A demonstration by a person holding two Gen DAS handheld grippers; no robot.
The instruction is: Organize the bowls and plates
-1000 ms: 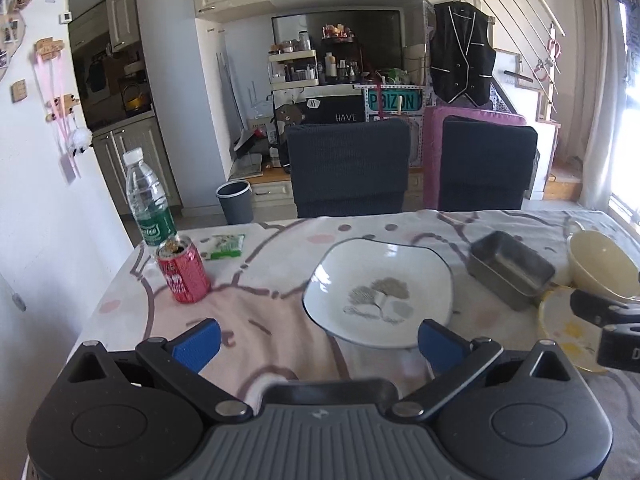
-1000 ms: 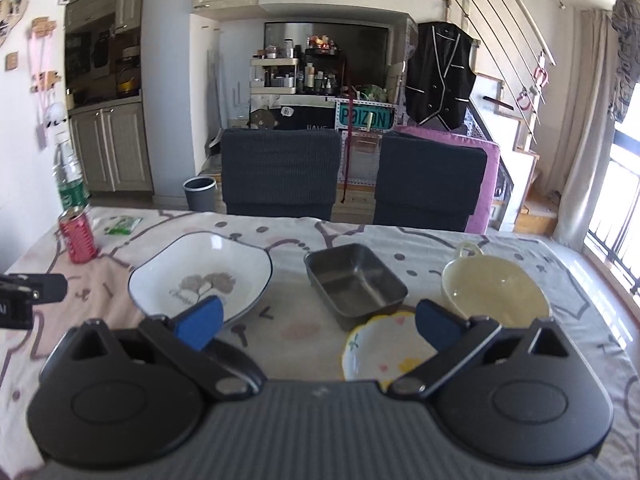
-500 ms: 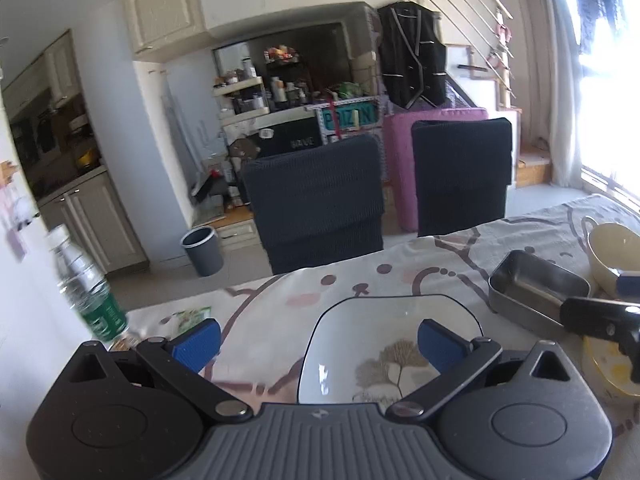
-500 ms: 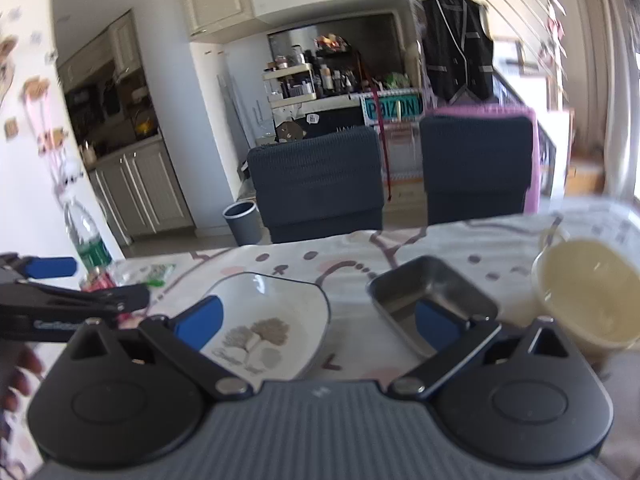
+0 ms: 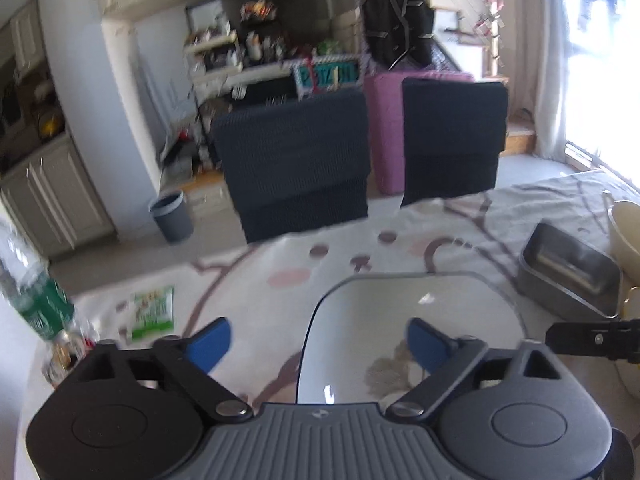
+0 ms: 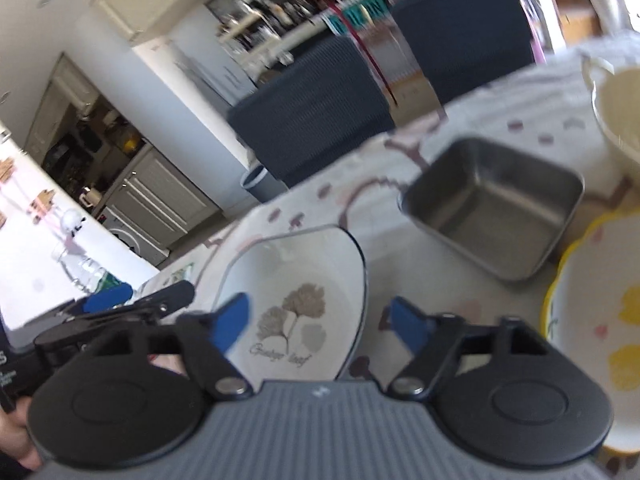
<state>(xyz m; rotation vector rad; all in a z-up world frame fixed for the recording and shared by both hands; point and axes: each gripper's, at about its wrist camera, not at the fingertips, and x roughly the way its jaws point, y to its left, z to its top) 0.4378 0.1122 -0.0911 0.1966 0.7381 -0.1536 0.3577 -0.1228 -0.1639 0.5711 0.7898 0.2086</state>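
A white square plate with a leaf print [image 5: 416, 320] [image 6: 296, 280] lies on the patterned tablecloth in front of both grippers. My left gripper [image 5: 318, 344] is open and empty, its jaws spread over the plate's near left edge. My right gripper [image 6: 320, 324] is open and empty above the plate's near right edge, tilted. A steel rectangular tray [image 5: 568, 276] [image 6: 496, 200] sits right of the plate. A yellow-rimmed bowl [image 6: 600, 320] lies at the near right. A cream handled bowl [image 6: 620, 108] [image 5: 626, 228] stands at the far right.
A water bottle [image 5: 32, 296] and a can [image 5: 64, 356] stand at the table's left edge, with a green packet [image 5: 154, 312] beside them. Two dark chairs [image 5: 296, 160] stand behind the table. The left gripper also shows in the right wrist view [image 6: 120, 304].
Both grippers have moved forward and down toward the white plate. The right gripper has swung left and tilted. The jaws have stayed open.
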